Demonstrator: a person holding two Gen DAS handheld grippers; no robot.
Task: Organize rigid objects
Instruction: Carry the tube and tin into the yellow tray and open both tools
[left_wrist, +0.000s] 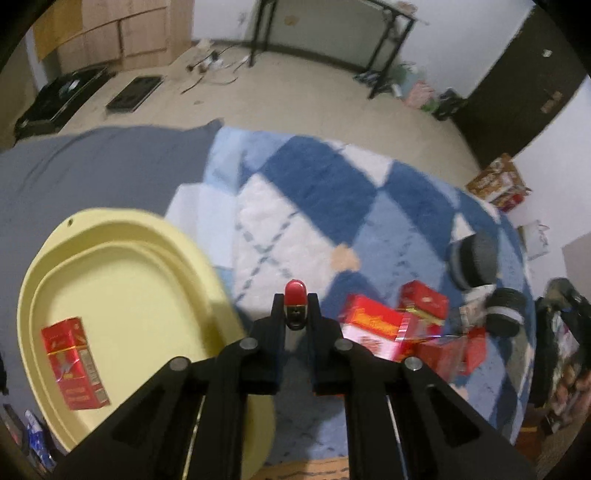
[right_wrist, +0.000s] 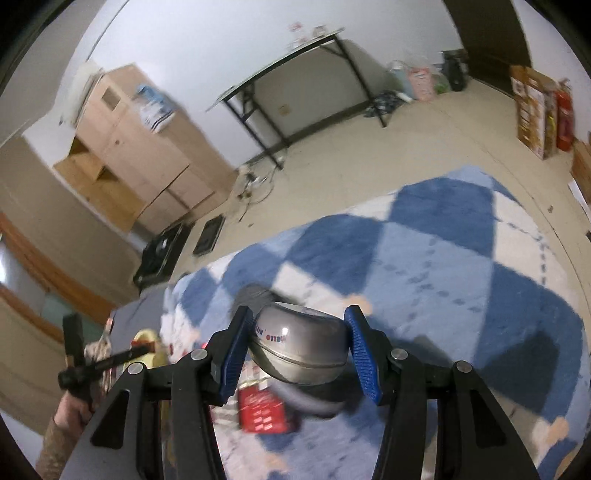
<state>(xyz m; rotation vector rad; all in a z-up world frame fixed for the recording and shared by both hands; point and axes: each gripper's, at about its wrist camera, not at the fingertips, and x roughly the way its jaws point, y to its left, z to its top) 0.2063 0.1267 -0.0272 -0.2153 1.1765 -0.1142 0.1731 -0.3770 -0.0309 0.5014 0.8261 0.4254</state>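
My left gripper (left_wrist: 295, 300) is shut on a small object with a red cap and black body (left_wrist: 295, 295), held above the blue checked rug (left_wrist: 314, 177). To its left lies a pale yellow tray (left_wrist: 147, 280) holding one red box (left_wrist: 75, 365). Several red boxes (left_wrist: 391, 332) are piled on the rug to the right, beside two grey round tins (left_wrist: 476, 262). My right gripper (right_wrist: 298, 314) is shut on a silver round tin (right_wrist: 299, 343), its blue pads (right_wrist: 236, 350) pressing both sides. Below the tin lies a red box (right_wrist: 264, 410).
A grey cloth (left_wrist: 92, 166) lies under the tray. Beyond the rug are bare floor, a black folding table (right_wrist: 295, 66), wooden cabinets (right_wrist: 122, 155) and black flat items (left_wrist: 62, 96). Cartons (right_wrist: 532, 107) stand at the right wall. A person's hand (right_wrist: 70, 410) holds the other gripper.
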